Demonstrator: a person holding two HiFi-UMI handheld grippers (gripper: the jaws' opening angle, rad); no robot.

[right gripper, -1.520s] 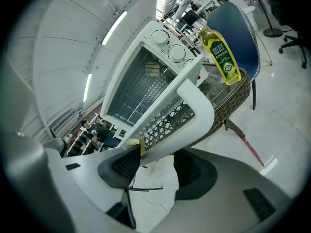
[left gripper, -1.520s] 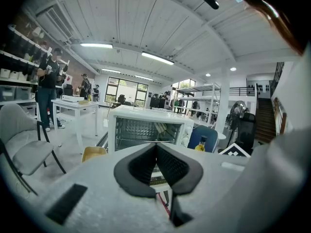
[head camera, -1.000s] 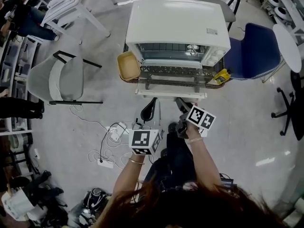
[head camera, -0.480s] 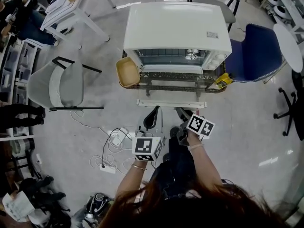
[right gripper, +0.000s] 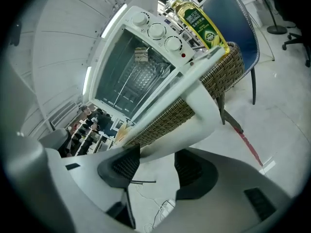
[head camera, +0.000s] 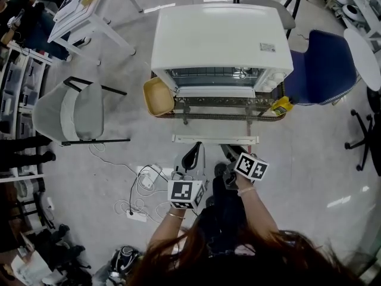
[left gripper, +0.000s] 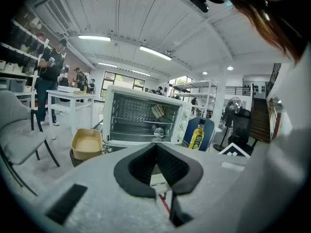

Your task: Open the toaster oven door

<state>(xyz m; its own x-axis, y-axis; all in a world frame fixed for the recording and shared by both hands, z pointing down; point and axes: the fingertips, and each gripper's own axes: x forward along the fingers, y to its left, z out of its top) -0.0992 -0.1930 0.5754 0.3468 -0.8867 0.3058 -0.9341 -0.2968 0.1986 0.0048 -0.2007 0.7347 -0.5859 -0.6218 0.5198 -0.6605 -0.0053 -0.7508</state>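
The white toaster oven [head camera: 220, 40] stands on a wicker stand [head camera: 262, 113]. Its door [head camera: 217, 93] hangs open and its white handle bar [head camera: 215, 139] points toward me. My right gripper [head camera: 229, 152] is open just below the handle's right part. In the right gripper view the handle [right gripper: 194, 110] crosses at the tips of my right gripper [right gripper: 158, 164], and floor shows between the pads. My left gripper [head camera: 189, 154] hangs shut below the handle's left part, holding nothing. In the left gripper view it [left gripper: 156, 147] points at the open oven [left gripper: 141, 118].
A yellow tray [head camera: 158, 96] sits at the oven's left and an oil bottle [head camera: 280, 106] at its right. A grey chair [head camera: 71, 109] stands left, a blue chair [head camera: 324, 64] right. Cables and a power strip [head camera: 140, 210] lie on the floor by my feet.
The door handle has come further out and down from the oven. Both grippers have drawn back toward my body, and the oven looks slightly farther off.
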